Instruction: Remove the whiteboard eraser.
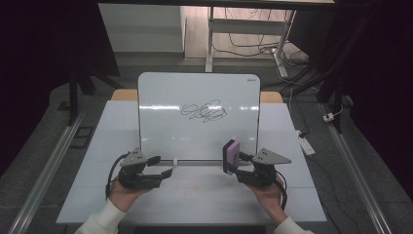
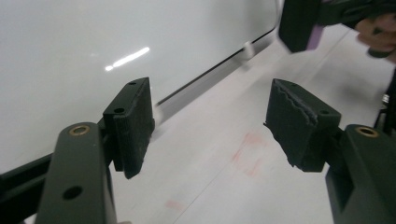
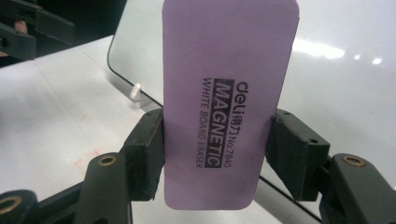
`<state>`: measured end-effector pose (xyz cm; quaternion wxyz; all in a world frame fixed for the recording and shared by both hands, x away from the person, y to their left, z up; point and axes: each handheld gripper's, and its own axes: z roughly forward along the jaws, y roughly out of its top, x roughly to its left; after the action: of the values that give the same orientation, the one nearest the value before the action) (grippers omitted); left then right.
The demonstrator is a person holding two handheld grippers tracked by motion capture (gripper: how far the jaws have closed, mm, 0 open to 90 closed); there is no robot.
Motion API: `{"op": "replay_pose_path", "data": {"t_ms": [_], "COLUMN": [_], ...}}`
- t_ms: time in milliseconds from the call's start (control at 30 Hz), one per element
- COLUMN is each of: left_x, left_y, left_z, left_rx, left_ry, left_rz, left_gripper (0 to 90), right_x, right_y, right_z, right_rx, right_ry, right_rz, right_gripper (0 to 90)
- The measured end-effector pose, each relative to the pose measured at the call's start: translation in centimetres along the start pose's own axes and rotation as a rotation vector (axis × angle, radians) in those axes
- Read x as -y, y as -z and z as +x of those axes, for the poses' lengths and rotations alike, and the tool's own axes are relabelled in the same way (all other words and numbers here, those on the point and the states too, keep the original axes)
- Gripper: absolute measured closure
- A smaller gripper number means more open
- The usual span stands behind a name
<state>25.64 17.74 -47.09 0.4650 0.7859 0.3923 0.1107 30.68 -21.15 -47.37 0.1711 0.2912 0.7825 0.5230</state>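
A white board (image 1: 195,92) stands tilted at the back of the table, with a black scribble (image 1: 204,111) on its middle. My right gripper (image 1: 234,163) is shut on a purple magnetic whiteboard eraser (image 1: 230,156), held upright in front of the board's lower right corner. In the right gripper view the eraser (image 3: 229,70) fills the gap and both pads press its sides. My left gripper (image 1: 163,165) hovers low by the board's lower left edge. Its jaws (image 2: 210,123) stand open with nothing between them. The eraser (image 2: 299,23) shows blurred at the upper right of the left gripper view.
The white table (image 1: 195,195) carries faint pink marks (image 2: 250,156) in front of the board. A small white clip (image 1: 174,161) sits at the board's bottom edge. Behind the table are desk legs and cables (image 1: 253,48). A power strip (image 1: 307,145) lies on the floor at the right.
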Motion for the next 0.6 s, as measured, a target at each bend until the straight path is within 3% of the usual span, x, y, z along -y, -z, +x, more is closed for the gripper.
{"op": "replay_pose_path", "data": {"t_ms": [133,367,600], "left_x": [1.2,3.2,4.0], "left_y": [0.9,2.2,2.5], "left_z": [1.1,3.1,3.5], "left_rx": [-0.017,-0.063,-0.087], "left_ry": [0.012,0.05,0.07], "left_rz": [0.02,0.043,0.061], "left_gripper": [32.2,27.8,24.3], "right_x": [-0.1,-0.5,-1.0], "right_y": [0.1,0.4,0.5], "right_z": [-0.3,-1.1,-1.5], "right_rx": [0.019,0.046,0.077], "right_ry": [0.032,0.047,0.063], "right_rz": [-0.005,-0.019,-0.02], "right_gripper": [39.9,39.8,39.9]}}
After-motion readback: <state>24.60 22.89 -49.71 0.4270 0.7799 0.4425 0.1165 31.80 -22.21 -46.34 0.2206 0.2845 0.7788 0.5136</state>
